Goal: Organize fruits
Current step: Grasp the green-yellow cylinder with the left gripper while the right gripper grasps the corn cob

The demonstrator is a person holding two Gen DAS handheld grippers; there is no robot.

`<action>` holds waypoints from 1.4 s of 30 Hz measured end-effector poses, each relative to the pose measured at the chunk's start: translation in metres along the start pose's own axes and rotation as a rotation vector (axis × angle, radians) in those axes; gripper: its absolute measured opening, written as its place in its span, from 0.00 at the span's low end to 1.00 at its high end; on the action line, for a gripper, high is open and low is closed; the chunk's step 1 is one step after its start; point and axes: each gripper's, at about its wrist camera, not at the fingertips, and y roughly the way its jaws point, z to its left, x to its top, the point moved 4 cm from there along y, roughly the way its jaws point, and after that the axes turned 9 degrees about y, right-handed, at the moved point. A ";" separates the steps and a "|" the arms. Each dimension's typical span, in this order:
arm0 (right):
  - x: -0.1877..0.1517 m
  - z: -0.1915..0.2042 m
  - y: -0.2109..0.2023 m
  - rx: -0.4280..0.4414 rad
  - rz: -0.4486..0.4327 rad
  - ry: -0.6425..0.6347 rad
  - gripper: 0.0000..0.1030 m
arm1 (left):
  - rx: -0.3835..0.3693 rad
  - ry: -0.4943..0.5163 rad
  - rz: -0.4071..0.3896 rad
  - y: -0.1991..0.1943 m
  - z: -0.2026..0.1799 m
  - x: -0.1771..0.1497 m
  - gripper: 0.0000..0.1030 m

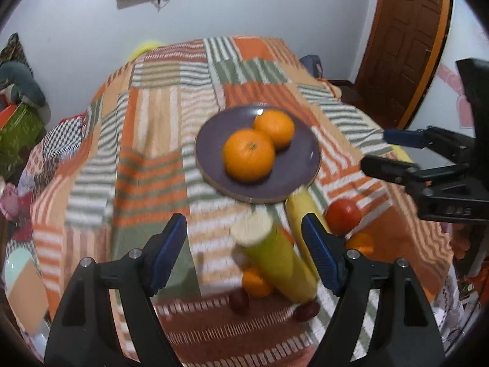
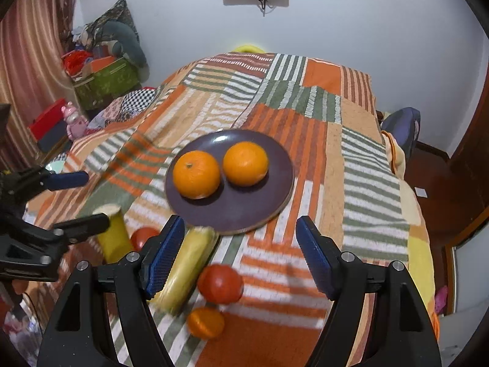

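- Left wrist view: my left claw (image 1: 244, 250) stands with its blue pads wide apart and nothing pinched; a yellow-green cylinder (image 1: 275, 260) lies in the gap, touching neither pad as far as I can tell.
- Beyond it, the dark plate (image 1: 214, 143) sits on the striped blanket (image 1: 152, 122) with two oranges (image 1: 248, 154) resting side by side, touching.
- A second yellow cylinder (image 1: 298, 206) lies just beside the plate's near rim, a red fruit (image 1: 342, 215) to its right, and a small orange (image 1: 256, 283) under the first cylinder.
- Two dark red fruits (image 1: 238, 301) sit nearest me; blur hides what they are.
- Right wrist view: my right claw (image 2: 241, 253) is likewise spread open and empty, hovering over the blanket near the plate (image 2: 244, 214).
- Between its pads I see a red fruit (image 2: 220, 284) and a small orange (image 2: 205, 322) below, both apart from the pads.
- My left claw (image 2: 88, 198) shows at that view's left edge.
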 end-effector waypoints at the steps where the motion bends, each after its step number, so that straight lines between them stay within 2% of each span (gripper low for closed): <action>1: -0.004 0.002 -0.001 0.000 0.003 -0.008 0.70 | 0.005 -0.008 0.002 0.002 -0.002 -0.007 0.75; 9: -0.035 0.006 0.011 0.016 0.038 -0.007 0.70 | -0.023 0.012 0.011 0.018 -0.026 -0.027 0.75; 11: -0.043 0.008 0.012 0.017 0.045 -0.004 0.70 | -0.038 -0.002 0.010 0.024 -0.029 -0.027 0.71; 16: -0.056 0.013 0.012 0.029 0.055 -0.006 0.70 | -0.065 -0.038 0.024 0.033 -0.028 -0.026 0.44; 21: -0.062 0.018 0.010 0.062 0.065 0.012 0.68 | -0.120 -0.098 0.009 0.026 -0.022 -0.028 0.39; 25: -0.065 0.028 0.007 0.098 0.075 0.008 0.55 | -0.156 -0.118 -0.006 0.012 -0.018 -0.029 0.34; 28: -0.069 0.040 0.010 0.124 0.094 -0.008 0.48 | -0.157 -0.109 -0.020 -0.002 -0.017 -0.030 0.32; 31: -0.074 0.050 0.017 0.130 0.114 -0.017 0.45 | -0.129 -0.091 -0.038 -0.015 -0.014 -0.033 0.32; 36: -0.079 0.059 0.029 0.136 0.156 -0.009 0.45 | -0.110 -0.098 -0.060 -0.036 0.000 -0.039 0.32; 42: -0.082 0.058 0.046 0.076 0.197 0.023 0.47 | -0.084 -0.109 -0.063 -0.050 0.016 -0.052 0.32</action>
